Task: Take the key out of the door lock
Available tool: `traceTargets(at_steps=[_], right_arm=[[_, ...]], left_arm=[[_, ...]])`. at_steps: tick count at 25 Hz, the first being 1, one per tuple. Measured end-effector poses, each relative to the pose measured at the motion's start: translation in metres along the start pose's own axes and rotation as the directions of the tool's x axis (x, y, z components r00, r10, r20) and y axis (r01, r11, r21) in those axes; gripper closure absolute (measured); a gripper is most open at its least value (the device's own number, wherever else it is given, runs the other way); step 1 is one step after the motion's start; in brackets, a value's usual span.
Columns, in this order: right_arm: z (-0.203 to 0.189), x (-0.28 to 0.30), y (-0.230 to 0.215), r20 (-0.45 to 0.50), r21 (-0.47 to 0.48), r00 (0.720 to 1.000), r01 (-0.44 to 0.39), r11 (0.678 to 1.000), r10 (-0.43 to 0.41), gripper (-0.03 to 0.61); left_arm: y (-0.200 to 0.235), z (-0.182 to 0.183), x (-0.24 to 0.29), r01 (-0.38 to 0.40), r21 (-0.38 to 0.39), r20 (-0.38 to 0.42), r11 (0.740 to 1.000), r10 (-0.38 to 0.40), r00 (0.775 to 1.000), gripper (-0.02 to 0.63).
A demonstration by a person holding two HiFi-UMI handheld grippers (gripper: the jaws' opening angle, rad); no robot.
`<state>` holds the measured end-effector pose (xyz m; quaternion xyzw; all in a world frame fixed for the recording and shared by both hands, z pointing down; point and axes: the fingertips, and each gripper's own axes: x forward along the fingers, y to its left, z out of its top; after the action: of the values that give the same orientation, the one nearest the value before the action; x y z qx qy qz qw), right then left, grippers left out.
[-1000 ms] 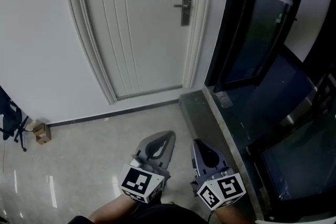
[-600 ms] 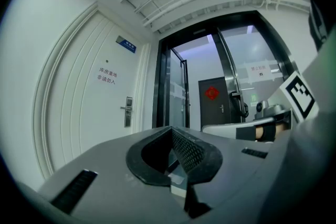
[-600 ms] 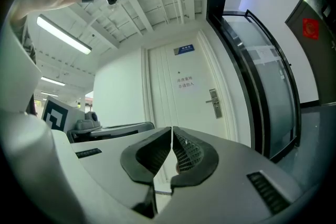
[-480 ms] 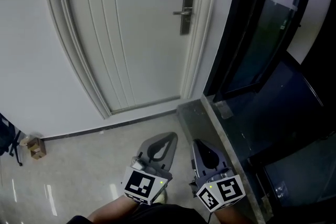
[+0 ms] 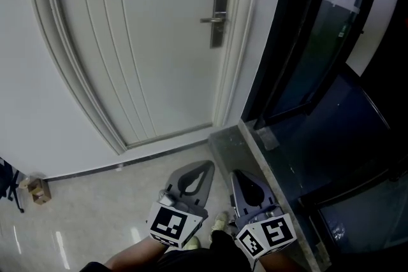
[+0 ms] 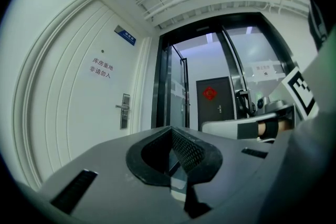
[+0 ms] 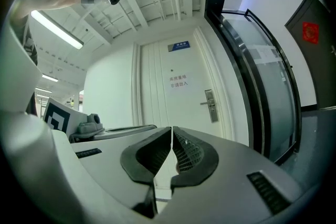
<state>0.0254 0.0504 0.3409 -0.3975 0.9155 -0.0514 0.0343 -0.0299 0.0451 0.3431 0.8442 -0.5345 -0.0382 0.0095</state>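
**Door lock (image 5: 218, 20) far ahead of two closed grippers**

We face the white door (image 5: 159, 54), with dark glass panels (image 5: 312, 41) to its right. Our left gripper (image 5: 205, 166) and right gripper (image 5: 238, 174) each have their jaws pressed together on nothing. The door lock sits well beyond both jaw tips, and any key in it is too small for us to make out. Only the left gripper view shows a dark door (image 6: 214, 105) behind the glass. Only the right gripper view shows a blue sign (image 7: 181, 45) above the white door.
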Motion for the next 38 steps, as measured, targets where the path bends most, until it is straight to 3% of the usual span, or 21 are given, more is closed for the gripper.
traceTargets(at_steps=[17, 26, 38], right_arm=[[0.030, 0.114, -0.131, -0.007, -0.029, 0.994, -0.107, 0.994, 0.107, 0.561], [0.044, 0.152, -0.209, 0.013, -0.041, 0.990, -0.143, 0.989, 0.144, 0.561], [0.039, 0.215, -0.263, 0.020, -0.030, 0.987, -0.156, 0.987, 0.157, 0.561]], left_arm=[[0.054, 0.010, 0.167, -0.096, 0.006, 0.023, 0.995, 0.096, 0.995, 0.611], [0.071, 0.010, 0.255, -0.162, 0.053, 0.028, 0.985, 0.160, 0.987, 0.611], [0.136, 0.011, 0.342, -0.228, 0.108, 0.057, 0.968, 0.223, 0.973, 0.611]])
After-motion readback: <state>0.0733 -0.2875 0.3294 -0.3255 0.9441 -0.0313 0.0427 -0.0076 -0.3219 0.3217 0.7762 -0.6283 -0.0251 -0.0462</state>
